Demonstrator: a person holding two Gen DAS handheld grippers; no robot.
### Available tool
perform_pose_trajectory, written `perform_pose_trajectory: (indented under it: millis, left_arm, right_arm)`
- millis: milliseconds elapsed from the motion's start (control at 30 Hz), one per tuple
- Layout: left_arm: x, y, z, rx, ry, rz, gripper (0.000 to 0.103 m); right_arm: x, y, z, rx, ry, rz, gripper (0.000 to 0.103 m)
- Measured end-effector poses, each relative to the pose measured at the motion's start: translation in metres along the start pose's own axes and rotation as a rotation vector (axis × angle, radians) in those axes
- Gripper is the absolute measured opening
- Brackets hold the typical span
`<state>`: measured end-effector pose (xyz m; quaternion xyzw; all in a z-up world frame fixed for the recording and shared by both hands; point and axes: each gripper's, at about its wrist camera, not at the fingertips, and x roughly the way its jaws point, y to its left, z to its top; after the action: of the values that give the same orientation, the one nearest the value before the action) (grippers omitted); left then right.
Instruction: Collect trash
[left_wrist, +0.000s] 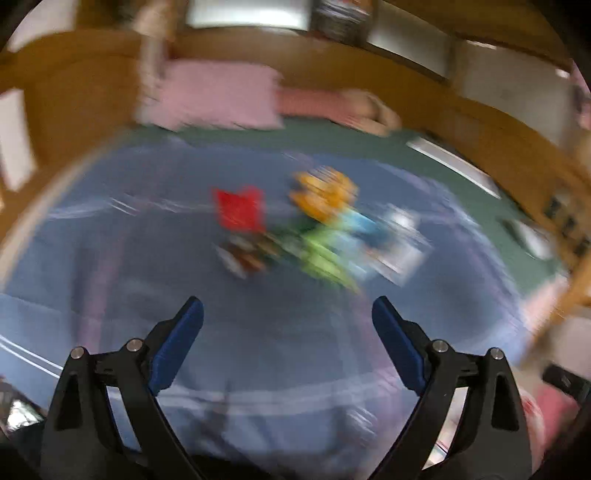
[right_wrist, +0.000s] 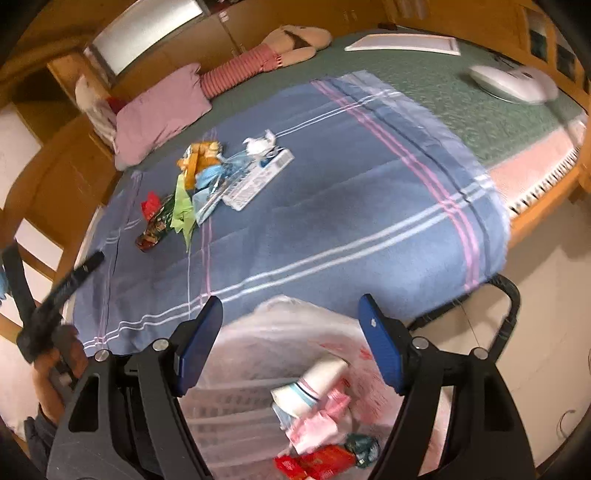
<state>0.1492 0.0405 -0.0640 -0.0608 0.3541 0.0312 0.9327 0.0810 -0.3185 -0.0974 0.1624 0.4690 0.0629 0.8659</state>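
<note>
Left gripper (left_wrist: 287, 308) gaping, empty, wrapper pile (left_wrist: 317, 229) straight ahead on bed (left_wrist: 110, 258), nearer vs right gripper (right_wrist: 290, 314), apart over trash bag (right_wrist: 258, 347).

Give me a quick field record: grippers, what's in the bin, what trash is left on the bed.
left gripper: open, nothing between the jaws
right gripper: open, empty, above the bin bag
bin bag: white, at the bed's near edge; holds a paper cup, pink wrappers, a red packet
blanket: blue striped
trash left: wrapper pile with a flat white box and crumpled tissue
left view: motion-blurred
</note>
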Motion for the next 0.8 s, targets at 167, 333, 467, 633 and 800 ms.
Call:
perform_pose_trajectory:
  millis: [167,333,467,633,800]
  left_arm:
    - [0.023,0.047,0.000,-0.227,0.063,0.077,0.099]
    - [0.024,0.061,-0.007,-0.303,0.079,0.046,0.099]
    - [0.024,0.059,-0.010,-0.295,0.091,0.020,0.099]
    - [0.022,0.072,-0.010,-0.398,0.061,-0.018,0.099]
    - [0.027,0.086,-0.013,-0.506,0.085,-0.078,0.099]
  right_arm:
    - [0.059,0.042,0.032,-0.063,0.027,-0.009,0.074]
    - [0.131,0.112,0.080,-0.143,0.024,0.022,0.074]
    - [0.186,0.159,0.111,-0.182,0.048,0.055,0.074]
    - [0.250,0.176,0.126,-0.149,0.120,-0.058,0.074]
    - [0.263,0.181,0.112,-0.229,0.124,-0.077,0.057]
